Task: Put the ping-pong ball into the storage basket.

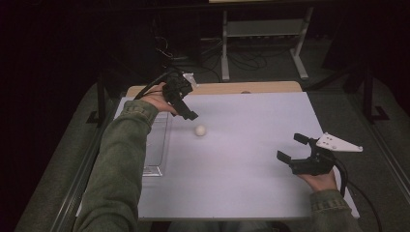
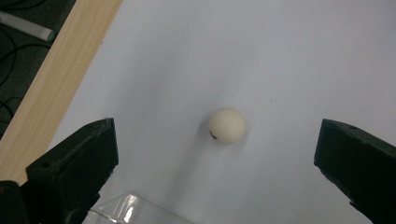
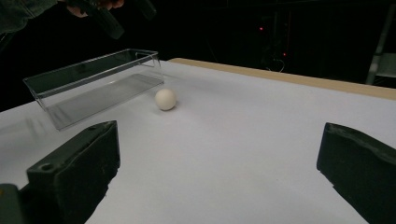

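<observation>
A small white ball (image 1: 200,130) lies on the white table top (image 1: 251,174), left of the middle. My left gripper (image 1: 183,110) hovers just above and behind it, open and pointing down; in the left gripper view the ball (image 2: 227,125) lies on the table between the wide-apart jaws of this gripper (image 2: 218,156), untouched. My right gripper (image 1: 291,146) is open low over the right side of the table, well away from the ball. In the right gripper view, the ball (image 3: 165,99) lies far ahead of that gripper (image 3: 219,144), next to the clear box.
A clear plastic box (image 1: 157,145) stands empty on the table's left side, just left of the ball; it appears as a long tray (image 3: 93,84) and as a corner (image 2: 130,210). A wooden strip (image 1: 217,88) runs along the table's far edge. Cables and a stand sit beyond.
</observation>
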Tool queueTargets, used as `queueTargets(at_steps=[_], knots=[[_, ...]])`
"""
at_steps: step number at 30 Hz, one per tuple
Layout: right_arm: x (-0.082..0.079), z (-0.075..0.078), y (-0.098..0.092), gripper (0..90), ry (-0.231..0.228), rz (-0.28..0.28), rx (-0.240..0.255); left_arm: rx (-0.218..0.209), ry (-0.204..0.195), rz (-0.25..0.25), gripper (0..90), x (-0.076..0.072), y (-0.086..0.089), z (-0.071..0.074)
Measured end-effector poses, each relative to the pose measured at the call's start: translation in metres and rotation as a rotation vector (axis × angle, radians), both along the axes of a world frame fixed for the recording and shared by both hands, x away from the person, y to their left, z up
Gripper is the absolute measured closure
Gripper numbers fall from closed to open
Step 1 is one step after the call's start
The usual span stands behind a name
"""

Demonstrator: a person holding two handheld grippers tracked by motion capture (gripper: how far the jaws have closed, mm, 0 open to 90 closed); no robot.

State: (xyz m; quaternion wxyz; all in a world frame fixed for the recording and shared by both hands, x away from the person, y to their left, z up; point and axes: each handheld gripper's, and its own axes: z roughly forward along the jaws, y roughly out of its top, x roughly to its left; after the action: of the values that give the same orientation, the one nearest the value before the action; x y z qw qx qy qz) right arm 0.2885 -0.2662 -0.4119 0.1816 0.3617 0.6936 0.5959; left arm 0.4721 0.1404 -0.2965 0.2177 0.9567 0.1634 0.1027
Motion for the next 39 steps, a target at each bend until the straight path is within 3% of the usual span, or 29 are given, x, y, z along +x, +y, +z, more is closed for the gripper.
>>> queueTargets(at_steps=[17, 39], knots=[[-0.001, 0.001, 0.003, 0.0, -0.005, 0.006, -0.007, 0.031, 0.045, -0.006, 0.0, 0.005, -0.015, -0.023], [-0.002, 0.001, 0.003, 0.0, -0.009, 0.009, -0.003, 0.085, 0.052, -0.046, 0.0, 0.007, -0.022, -0.037]])
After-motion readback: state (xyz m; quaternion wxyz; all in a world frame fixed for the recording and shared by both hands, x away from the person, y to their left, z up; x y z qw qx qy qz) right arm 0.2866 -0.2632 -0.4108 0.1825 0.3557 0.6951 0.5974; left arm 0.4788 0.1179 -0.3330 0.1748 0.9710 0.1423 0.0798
